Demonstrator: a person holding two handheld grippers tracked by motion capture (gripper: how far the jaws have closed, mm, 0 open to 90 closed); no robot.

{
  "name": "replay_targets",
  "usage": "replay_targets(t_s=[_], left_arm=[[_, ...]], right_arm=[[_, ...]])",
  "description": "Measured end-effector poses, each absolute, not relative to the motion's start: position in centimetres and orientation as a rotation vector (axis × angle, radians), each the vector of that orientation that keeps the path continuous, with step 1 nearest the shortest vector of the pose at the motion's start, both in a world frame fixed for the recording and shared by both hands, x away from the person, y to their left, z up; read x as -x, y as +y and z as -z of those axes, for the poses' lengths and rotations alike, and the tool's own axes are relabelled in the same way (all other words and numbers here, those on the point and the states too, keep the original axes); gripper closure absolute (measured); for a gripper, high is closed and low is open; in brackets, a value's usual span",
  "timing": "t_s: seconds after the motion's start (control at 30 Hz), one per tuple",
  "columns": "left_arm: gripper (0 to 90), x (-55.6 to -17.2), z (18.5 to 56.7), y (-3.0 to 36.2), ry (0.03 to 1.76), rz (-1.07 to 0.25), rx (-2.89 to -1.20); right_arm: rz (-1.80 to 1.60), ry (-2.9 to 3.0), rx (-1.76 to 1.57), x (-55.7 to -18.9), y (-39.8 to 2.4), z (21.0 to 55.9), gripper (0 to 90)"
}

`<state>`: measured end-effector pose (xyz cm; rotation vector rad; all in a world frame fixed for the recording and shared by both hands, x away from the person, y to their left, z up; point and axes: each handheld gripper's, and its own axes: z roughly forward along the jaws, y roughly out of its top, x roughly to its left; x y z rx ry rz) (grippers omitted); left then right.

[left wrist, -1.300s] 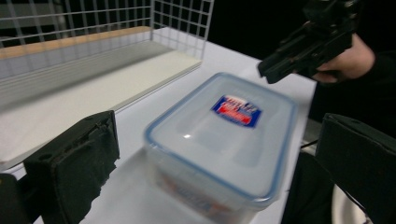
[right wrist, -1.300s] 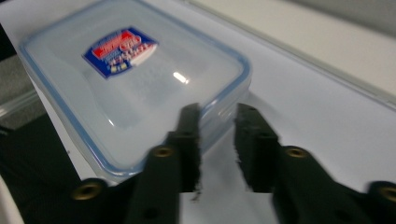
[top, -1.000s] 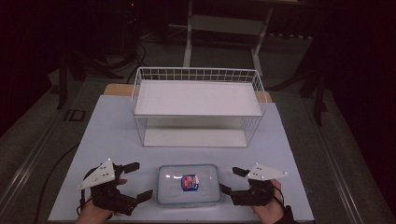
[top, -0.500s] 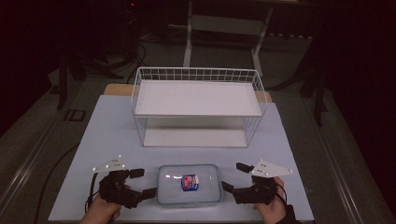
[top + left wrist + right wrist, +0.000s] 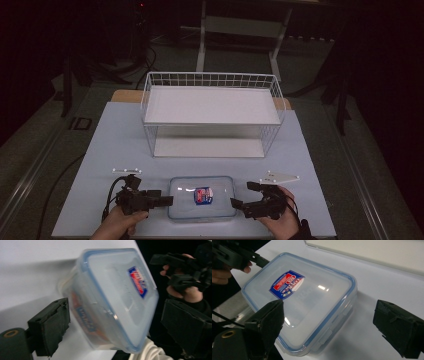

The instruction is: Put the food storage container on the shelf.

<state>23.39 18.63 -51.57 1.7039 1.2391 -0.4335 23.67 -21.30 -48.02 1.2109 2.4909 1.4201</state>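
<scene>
A pale desk (image 5: 115,150) carries a white wire rack (image 5: 212,112) toward its far side, with a solid upper shelf and a lower board under it. Near the front edge, midway between the hands, lies a clear lidded container (image 5: 202,196) with a blue-rimmed lid; its long axis runs left to right across the desk and it sits flat, lid up. The left tool (image 5: 160,200) lies level at the container's left end, its tips just beside or perhaps touching the rim; from above its jaws overlap, but the left gripper view shows them spread wide, one on each side of the container (image 5: 112,300). The right tool (image 5: 241,196) sits just off the right end, jaws parted and apart from the box; in the right gripper view the lid (image 5: 299,297) fills the gap between the open jaws. The close views bring out what the high view blurs: a red and blue label (image 5: 286,284) on the lid, a second label (image 5: 86,318) on the side wall, and reddish contents inside that I cannot identify.
</scene>
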Motion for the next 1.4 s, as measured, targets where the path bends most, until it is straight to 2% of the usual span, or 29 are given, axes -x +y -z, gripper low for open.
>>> replay_targets(t_s=[0.1, 0.27, 0.37, 0.67, 0.8, 1.03, 1.4], left_arm=[[15.6, -23.9, 52.0, 18.6, 1.291, 0.480, -1.684], [25.7, -24.4, 52.4, 18.3, 1.351, 0.564, -1.691], [31.1, -24.5, 52.6, 18.2, 1.367, 0.550, -1.706], [40.1, -24.7, 52.9, 18.2, 1.358, 0.616, -1.658], [42.3, -24.8, 52.9, 18.2, 1.365, 0.638, -1.649], [47.4, -24.5, 52.5, 18.3, 1.345, 0.623, -1.684], [49.7, -23.4, 51.6, 17.8, 1.361, 0.563, -1.694]], right_arm=[[-1.497, 2.527, -1.363, -24.6, -21.6, 48.5, 13.4], [-1.542, 2.569, -1.527, -25.4, -21.6, 48.9, 18.7], [-1.491, 2.600, -1.602, -25.7, -21.4, 49.3, 21.4], [-1.441, 2.642, -1.813, -26.4, -21.3, 50.6, 36.8], [-1.465, 2.665, -1.906, -26.8, -21.4, 51.1, 40.5], [-1.491, 2.646, -1.942, -26.6, -21.6, 51.3, 41.5], [-1.463, 2.633, -1.880, -25.7, -21.1, 50.6, 41.7]])
